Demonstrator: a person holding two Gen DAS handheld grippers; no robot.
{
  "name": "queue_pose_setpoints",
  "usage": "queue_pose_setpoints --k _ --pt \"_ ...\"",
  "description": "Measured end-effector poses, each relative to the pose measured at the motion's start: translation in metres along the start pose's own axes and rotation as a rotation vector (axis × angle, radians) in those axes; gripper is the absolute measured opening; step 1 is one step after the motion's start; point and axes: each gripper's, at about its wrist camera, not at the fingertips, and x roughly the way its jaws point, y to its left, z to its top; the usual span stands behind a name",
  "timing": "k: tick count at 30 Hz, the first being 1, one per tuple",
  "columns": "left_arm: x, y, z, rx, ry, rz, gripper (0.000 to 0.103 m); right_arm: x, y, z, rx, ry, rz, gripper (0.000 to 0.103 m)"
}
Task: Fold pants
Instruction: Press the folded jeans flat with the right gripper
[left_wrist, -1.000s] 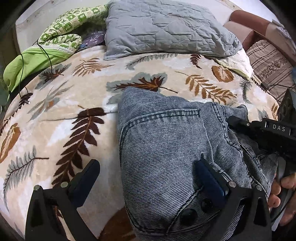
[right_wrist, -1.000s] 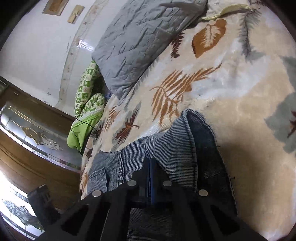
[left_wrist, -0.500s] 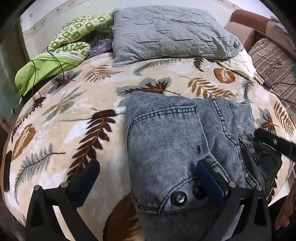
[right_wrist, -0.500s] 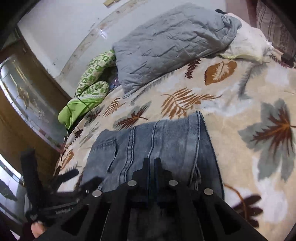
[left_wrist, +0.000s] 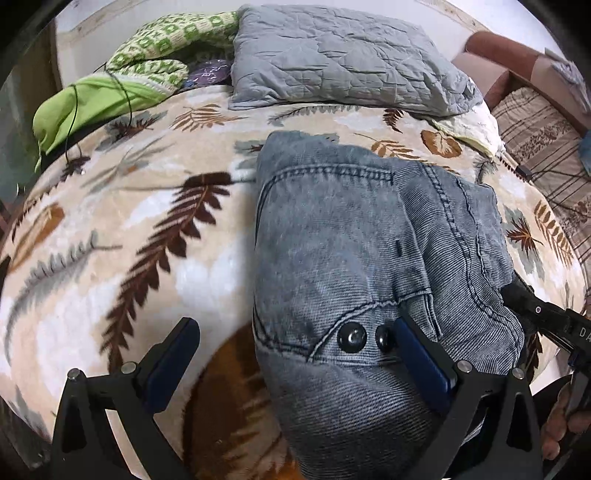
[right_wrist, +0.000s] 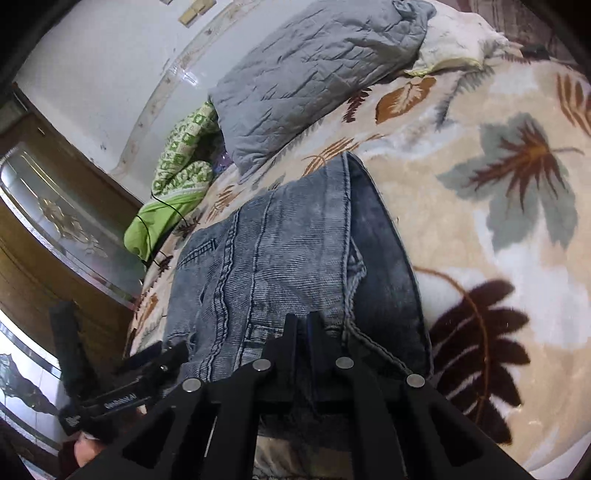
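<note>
Taking the grey pillow (left_wrist: 340, 59) at the head of the bed (left_wrist: 110, 229) as our landmark and going left to right, a green quilt (left_wrist: 110, 96) is bunched to the left of the pillow. The pants (left_wrist: 362, 258) lie on the leaf-print blanket just below the pillow, toward the near edge of the bed.

We judge the folding far along. The denim sits as a compact, layered bundle with the waistband snaps facing up, and no loose leg trails across the bed. What seems left is letting go and perhaps squaring the near edge.

Our left gripper (left_wrist: 295, 354) is spread wide and grips nothing. One finger hangs over the blanket left of the pants, and the other rests by the snaps. Our right gripper (right_wrist: 302, 325) is pinched narrow at the near hem. We cannot tell whether denim is caught between its jaws.

Compared with a second ago, the left gripper has drawn back toward the near edge, so both snaps now show. The right view has swung round to take in the whole bundle, and the bundle keeps the same shape.
</note>
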Motion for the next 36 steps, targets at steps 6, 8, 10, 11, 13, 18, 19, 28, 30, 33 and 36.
queue_pose_setpoints --k 6,8,10,11,13,18,19,28,30,33,36 --pt "0.001 0.003 -0.01 -0.014 -0.018 -0.007 0.103 -0.006 0.006 -0.018 -0.048 -0.026 -0.025 0.009" --pt "0.001 0.002 -0.013 -0.016 -0.024 -0.008 0.103 -0.008 0.005 -0.022 -0.04 -0.029 -0.017 0.008" --pt "0.0 0.003 -0.013 -0.02 -0.02 -0.009 0.103 -0.008 0.004 -0.022 -0.037 -0.025 -0.013 0.008" --pt "-0.001 0.003 -0.014 -0.02 -0.015 -0.011 0.103 -0.009 0.004 -0.022 -0.037 -0.024 -0.012 0.008" --pt "-0.004 0.005 -0.014 -0.024 -0.009 -0.021 0.103 -0.011 0.005 -0.022 -0.036 -0.023 -0.015 0.008" --pt "-0.023 0.007 -0.012 -0.021 -0.038 0.004 0.103 -0.02 0.014 -0.014 -0.024 0.0 -0.059 0.008" --pt "-0.03 0.006 -0.01 -0.012 -0.067 0.02 0.103 -0.025 0.019 -0.013 -0.041 -0.019 -0.068 0.008" --pt "-0.063 0.0 0.033 0.06 -0.231 0.139 0.103 -0.022 0.051 0.016 -0.116 -0.037 -0.044 0.008" --pt "-0.052 -0.003 0.046 0.09 -0.199 0.176 0.103 -0.014 0.052 0.029 -0.103 -0.025 -0.054 0.008" --pt "-0.033 -0.007 0.059 0.118 -0.16 0.23 0.103 -0.001 0.052 0.05 -0.101 -0.014 -0.064 0.008" --pt "-0.009 -0.008 0.067 0.116 -0.105 0.236 0.103 0.016 0.055 0.069 -0.123 0.009 -0.091 0.008"
